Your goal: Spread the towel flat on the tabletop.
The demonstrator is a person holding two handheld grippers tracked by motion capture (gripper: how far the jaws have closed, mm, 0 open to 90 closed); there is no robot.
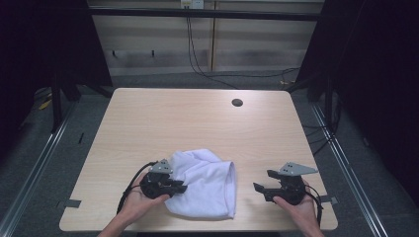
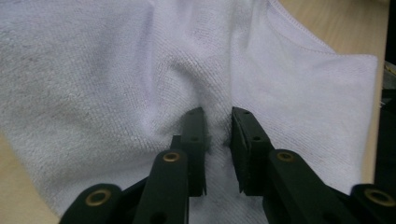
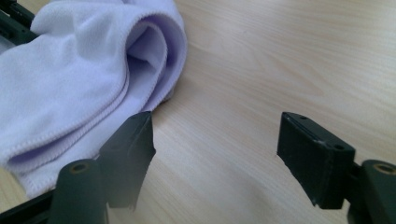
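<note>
A white towel (image 1: 207, 182) lies folded and rumpled near the table's front edge, between my two grippers. My left gripper (image 1: 182, 188) reaches onto its left side. In the left gripper view the jaws (image 2: 217, 135) stand close together, with a raised fold of the towel (image 2: 116, 70) pinched between the pads and creases running out from it. My right gripper (image 1: 259, 186) is to the right of the towel, apart from it. In the right gripper view its jaws (image 3: 215, 135) stand wide over bare wood, the towel's (image 3: 70, 79) hemmed, rolled edge just beside the left jaw.
The light wooden table (image 1: 197, 118) has a round cable hole (image 1: 237, 102) at the back right. Dark curtains and metal frame rails flank the table, and cables hang behind it.
</note>
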